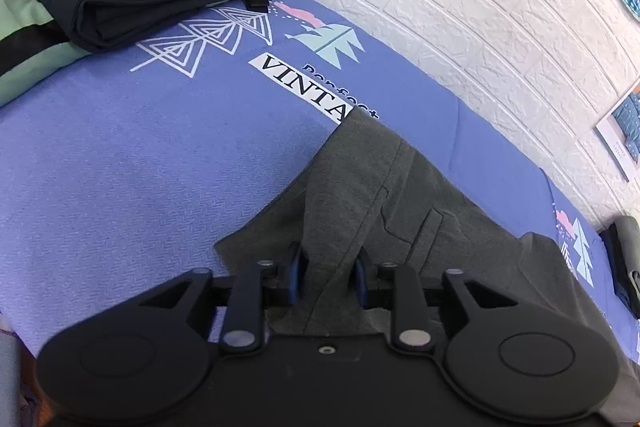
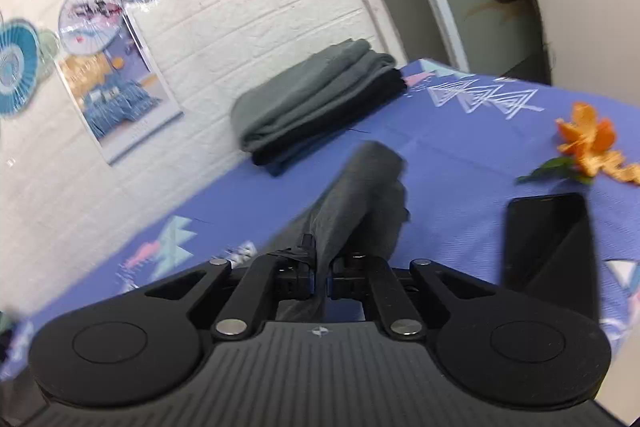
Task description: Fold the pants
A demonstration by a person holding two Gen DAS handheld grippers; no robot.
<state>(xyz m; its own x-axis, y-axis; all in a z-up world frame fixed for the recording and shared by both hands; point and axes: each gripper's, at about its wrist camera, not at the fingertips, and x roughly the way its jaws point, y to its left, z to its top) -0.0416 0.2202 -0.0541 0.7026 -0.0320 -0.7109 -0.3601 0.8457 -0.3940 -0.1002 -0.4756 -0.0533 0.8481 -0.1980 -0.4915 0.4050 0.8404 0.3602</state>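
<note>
Left tool (image 1: 328, 273): jaws narrowed around a raised fold of the grey pants (image 1: 384, 195).
Right tool (image 2: 320, 277): clamped on a thin bunched edge of the pants (image 2: 360, 195).
Pants: lying on the blue bedsheet (image 1: 120, 155), near centre.
Progress: judged early; fabric gripped, no finished fold visible.
Remaining: fold, flatten, add to the far stack (image 2: 316, 107).

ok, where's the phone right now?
Right wrist view only: the black phone lies on the purple bedsheet at the right side, just below the orange peel and right of the grey pants.
</note>
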